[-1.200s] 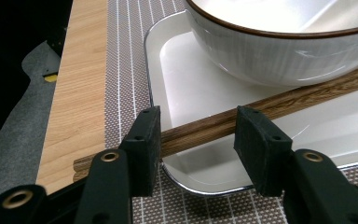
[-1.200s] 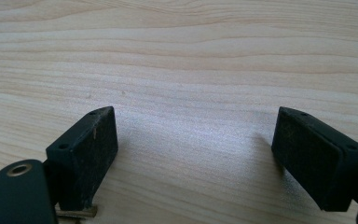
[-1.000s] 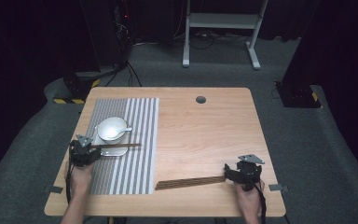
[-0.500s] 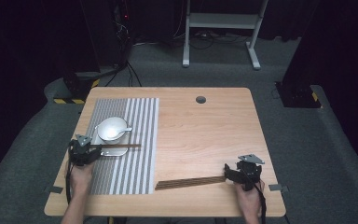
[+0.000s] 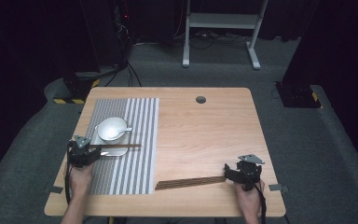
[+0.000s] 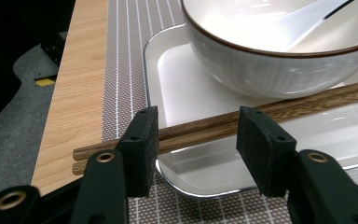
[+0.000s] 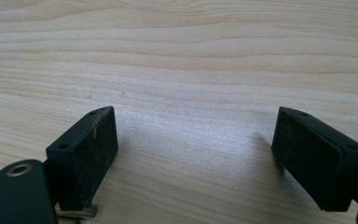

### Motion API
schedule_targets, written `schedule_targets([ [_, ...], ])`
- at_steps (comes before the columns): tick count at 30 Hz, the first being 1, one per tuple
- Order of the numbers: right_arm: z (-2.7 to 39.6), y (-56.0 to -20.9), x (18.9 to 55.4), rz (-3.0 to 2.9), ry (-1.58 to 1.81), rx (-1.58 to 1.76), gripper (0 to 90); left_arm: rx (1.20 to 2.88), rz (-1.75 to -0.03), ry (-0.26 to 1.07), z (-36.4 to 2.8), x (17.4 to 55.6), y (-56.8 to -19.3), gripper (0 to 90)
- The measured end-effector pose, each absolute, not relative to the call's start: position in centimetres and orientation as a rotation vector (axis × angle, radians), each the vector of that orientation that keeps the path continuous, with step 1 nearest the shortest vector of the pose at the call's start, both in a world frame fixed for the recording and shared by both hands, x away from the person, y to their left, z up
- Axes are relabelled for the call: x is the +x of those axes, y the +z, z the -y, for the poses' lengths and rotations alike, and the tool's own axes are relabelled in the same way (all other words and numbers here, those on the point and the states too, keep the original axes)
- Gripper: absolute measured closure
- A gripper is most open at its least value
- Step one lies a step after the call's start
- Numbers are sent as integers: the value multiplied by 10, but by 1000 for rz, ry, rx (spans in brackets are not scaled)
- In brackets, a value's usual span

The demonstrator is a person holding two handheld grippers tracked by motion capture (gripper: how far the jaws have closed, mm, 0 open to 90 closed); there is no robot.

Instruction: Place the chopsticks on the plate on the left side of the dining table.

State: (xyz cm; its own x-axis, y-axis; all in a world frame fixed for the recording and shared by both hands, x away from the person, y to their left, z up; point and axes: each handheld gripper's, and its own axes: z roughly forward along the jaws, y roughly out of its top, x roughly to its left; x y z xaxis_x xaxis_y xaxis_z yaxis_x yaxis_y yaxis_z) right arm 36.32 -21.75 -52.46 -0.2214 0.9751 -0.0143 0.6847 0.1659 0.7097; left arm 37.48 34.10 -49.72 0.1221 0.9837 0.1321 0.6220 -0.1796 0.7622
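Left tongs (image 6: 196, 140) spread around chopsticks (image 6: 223, 123) laid across tray (image 6: 168, 74) just ahead of bowl (image 6: 279, 60), pads off the wood, jaws just widened. Right tongs (image 7: 196, 154) gaping over bare table (image 7: 182, 60), second chopstick pair (image 5: 191, 182) lying beside them. Likely first pair placed; second pending.

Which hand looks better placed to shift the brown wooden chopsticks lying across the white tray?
Left: the left gripper has open jaws straddling the brown wooden chopsticks; the right gripper is far across the table.
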Motion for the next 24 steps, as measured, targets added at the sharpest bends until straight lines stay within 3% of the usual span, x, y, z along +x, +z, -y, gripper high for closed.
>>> schedule_targets([
  [24,218,-525,363,-1974,809,1566,138,1786,-1461,787,-333,349,-484,469],
])
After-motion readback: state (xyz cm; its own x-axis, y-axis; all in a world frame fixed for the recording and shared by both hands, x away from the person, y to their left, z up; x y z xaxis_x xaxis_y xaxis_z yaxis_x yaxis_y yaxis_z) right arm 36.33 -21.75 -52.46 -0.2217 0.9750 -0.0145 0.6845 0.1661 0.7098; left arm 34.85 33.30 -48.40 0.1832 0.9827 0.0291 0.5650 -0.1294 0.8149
